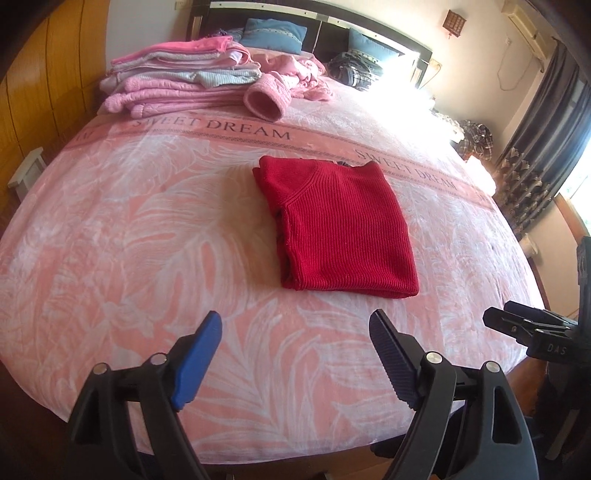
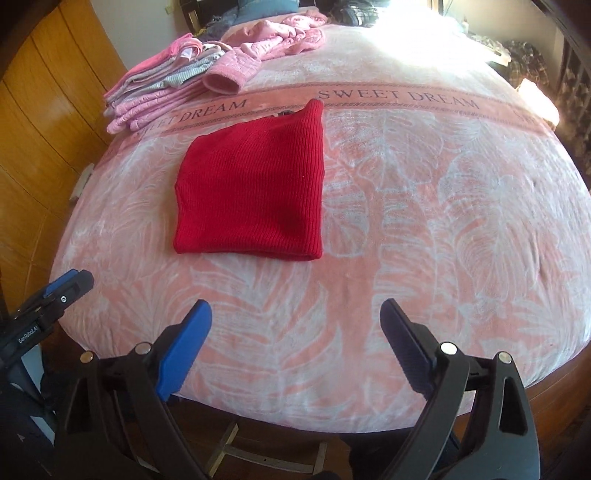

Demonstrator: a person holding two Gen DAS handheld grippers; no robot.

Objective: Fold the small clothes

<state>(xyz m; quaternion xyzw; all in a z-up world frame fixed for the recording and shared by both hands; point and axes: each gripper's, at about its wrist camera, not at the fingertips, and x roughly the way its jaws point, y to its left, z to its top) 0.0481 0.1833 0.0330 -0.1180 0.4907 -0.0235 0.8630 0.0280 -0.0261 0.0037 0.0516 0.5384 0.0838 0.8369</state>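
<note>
A red ribbed knit sweater (image 1: 340, 225) (image 2: 255, 188) lies folded into a rectangle on the pink leaf-print bedspread (image 1: 129, 240) (image 2: 443, 221). My left gripper (image 1: 295, 325) stands open near the bed's front edge, short of the sweater and holding nothing. My right gripper (image 2: 295, 314) is open too, just in front of the sweater's near hem, with nothing between its fingers. The right gripper (image 1: 517, 321) shows at the right edge of the left wrist view; the left gripper (image 2: 62, 288) shows at the left edge of the right wrist view.
A stack of folded pink and grey clothes (image 1: 177, 81) (image 2: 162, 88) sits at the back left, with a crumpled pink garment (image 1: 295, 74) (image 2: 280, 33) beside it. Blue pillows (image 1: 273, 35) lean on the headboard. A wooden wardrobe (image 2: 37, 129) runs along the left; curtains (image 1: 535, 147) hang right.
</note>
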